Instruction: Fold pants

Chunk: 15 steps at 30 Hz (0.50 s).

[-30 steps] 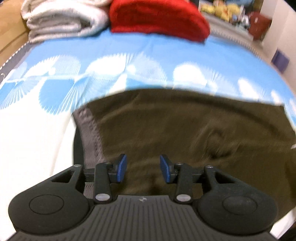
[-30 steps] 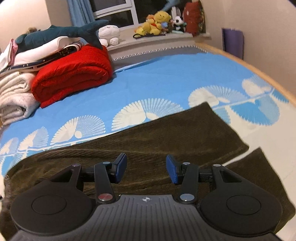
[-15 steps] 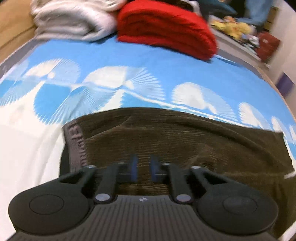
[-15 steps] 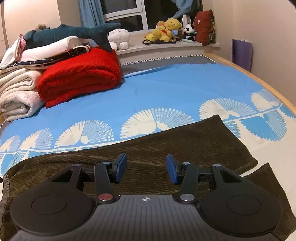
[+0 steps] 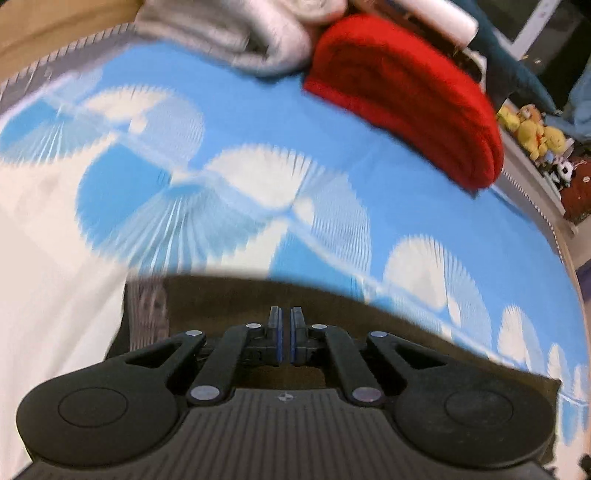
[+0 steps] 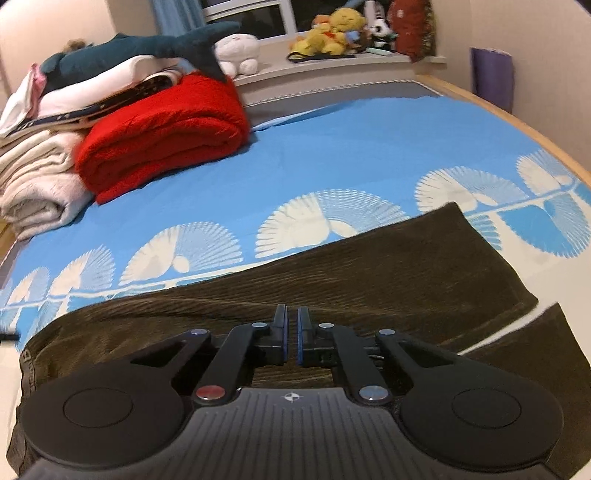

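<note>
Dark olive corduroy pants (image 6: 406, 266) lie spread across the blue and white bed sheet (image 6: 369, 147), waistband (image 6: 27, 365) to the left and the second leg (image 6: 535, 354) at the lower right. My right gripper (image 6: 291, 314) is closing; its blue pads stand almost together, pinching the cloth mid-leg. In the blurred left wrist view, my left gripper (image 5: 285, 314) is shut on the pants (image 5: 406, 343) just right of the grey waistband (image 5: 147, 310). The pants' far edge runs close past its tips.
A folded red blanket (image 6: 162, 129) and pale folded blankets (image 6: 33, 184) are stacked at the bed's far left, with a plush shark (image 6: 140, 48) on top. Stuffed toys (image 6: 332, 33) line the window sill. The wooden bed edge (image 6: 517, 122) curves along the right.
Both grippers went from open to shut over the pants, the left first. The left one has swung and rolled; the waistband stayed beside it while the bed slid past. The right barely moved.
</note>
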Motion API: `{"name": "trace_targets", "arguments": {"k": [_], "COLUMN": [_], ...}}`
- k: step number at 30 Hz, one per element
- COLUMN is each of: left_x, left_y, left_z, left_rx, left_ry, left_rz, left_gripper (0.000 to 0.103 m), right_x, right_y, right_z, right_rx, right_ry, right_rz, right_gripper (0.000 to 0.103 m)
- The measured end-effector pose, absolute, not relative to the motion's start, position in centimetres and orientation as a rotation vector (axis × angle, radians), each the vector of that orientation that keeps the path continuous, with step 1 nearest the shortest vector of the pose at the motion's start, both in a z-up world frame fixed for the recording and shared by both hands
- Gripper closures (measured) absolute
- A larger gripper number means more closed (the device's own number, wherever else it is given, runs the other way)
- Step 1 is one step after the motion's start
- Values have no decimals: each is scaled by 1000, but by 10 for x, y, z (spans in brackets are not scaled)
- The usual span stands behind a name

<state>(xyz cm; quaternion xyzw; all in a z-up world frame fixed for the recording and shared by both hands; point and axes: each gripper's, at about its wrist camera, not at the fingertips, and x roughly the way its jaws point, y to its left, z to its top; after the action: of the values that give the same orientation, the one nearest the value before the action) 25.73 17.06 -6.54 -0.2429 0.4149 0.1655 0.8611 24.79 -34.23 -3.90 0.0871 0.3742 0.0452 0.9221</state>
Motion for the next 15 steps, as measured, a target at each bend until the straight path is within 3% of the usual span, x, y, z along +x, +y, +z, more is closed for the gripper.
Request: {"name": "trace_targets", "arguments": {"k": [5, 7, 9, 12, 15], "left_x": [286, 294, 301, 312, 320], "left_y": [175, 182, 187, 191, 189], "left_z": [-98, -107, -115, -128, -146], "left_rx": [-389, -380, -345, -280, -232], "left_ry": [855, 855, 862, 903, 944], "left_rz": [313, 312, 316, 307, 262], "left_gripper": [93, 68, 52, 45, 45], "right_x": [253, 256, 260, 267, 272], "right_y": [-340, -341, -344, -351, -357], "right_z": [-42, -42, -43, -46, -51], "right_rx": [170, 168, 159, 168, 172], "right_ry": [789, 795, 796, 803, 818], "right_rz": [109, 112, 109, 95, 81], "right_gripper": [98, 98, 98, 98, 98]}}
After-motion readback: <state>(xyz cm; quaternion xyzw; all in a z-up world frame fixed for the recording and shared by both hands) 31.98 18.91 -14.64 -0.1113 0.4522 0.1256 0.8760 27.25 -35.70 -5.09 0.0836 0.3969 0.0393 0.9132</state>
